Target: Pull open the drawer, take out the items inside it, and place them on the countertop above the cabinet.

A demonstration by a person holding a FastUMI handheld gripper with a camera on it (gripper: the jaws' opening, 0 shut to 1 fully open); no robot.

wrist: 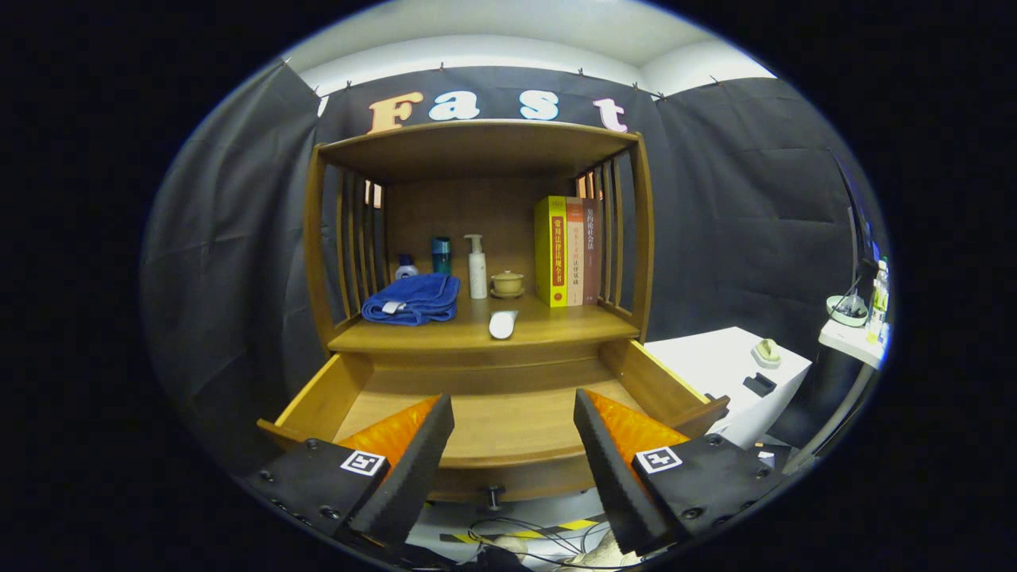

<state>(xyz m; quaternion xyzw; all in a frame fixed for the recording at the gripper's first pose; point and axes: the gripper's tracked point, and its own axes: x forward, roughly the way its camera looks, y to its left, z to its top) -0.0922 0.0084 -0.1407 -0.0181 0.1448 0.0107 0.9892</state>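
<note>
The wooden drawer (508,425) stands pulled out, and the part of its floor that shows between my fingers is bare wood. Its knob (494,498) hangs below the front panel. My gripper (512,433) is open, held just in front of and above the drawer front, with nothing between its fingers. On the countertop (556,326) above lie a white elongated item (502,324) near the front edge and a folded blue towel (413,299) to the left. The drawer's near corners are hidden behind my fingers.
At the back of the countertop stand a white pump bottle (477,266), a teal bottle (441,254), a small bottle (406,267), a lidded cup (508,284) and upright books (566,251). A white table (715,365) sits to the right. Cables (524,534) lie on the floor.
</note>
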